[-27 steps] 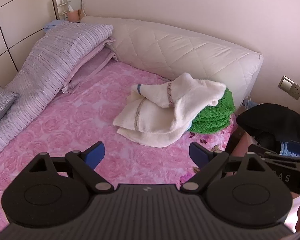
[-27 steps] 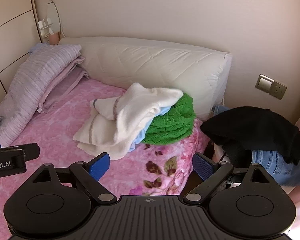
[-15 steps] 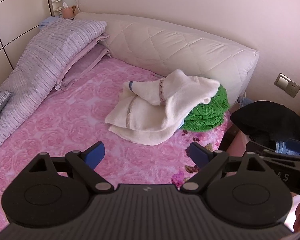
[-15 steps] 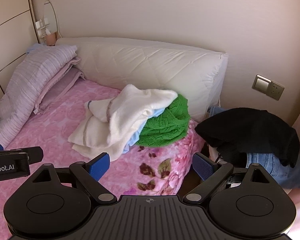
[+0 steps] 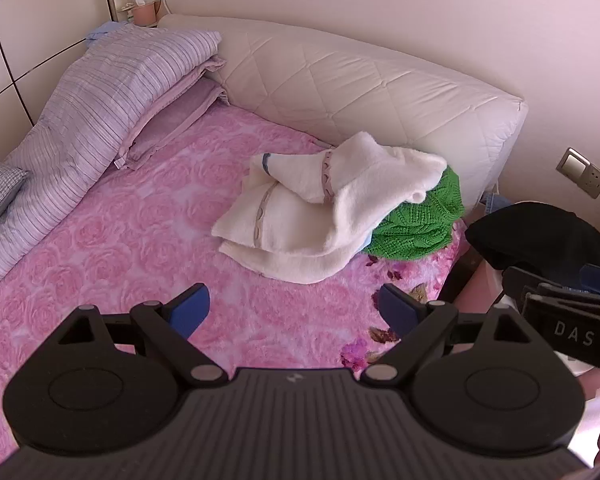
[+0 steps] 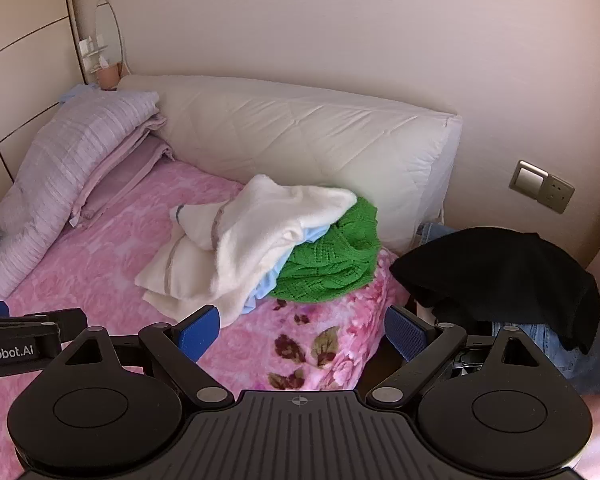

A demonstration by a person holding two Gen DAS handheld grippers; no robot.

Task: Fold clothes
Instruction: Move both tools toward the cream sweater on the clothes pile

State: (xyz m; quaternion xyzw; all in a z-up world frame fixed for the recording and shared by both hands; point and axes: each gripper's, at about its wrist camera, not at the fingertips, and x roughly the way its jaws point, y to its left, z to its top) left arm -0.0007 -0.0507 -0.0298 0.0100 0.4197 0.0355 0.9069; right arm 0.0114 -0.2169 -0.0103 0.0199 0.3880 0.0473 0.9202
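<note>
Both jaws wide, nothing held, cream garment [image 5: 324,216] on bed [image 5: 140,240]

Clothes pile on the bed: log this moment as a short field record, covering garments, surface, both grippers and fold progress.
surface: pink floral bedspread
top garment: cream fleece garment, crumpled
beneath it: light blue garment, then green knit sweater
off the bed: black garment draped over jeans
left gripper: open, empty, short of the pile
right gripper: open, empty
fold progress: nothing folded yet

Each black gripper [image 5: 294,310] has blue finger pads [image 5: 190,310], silver pivot screws and white lettering.
</note>
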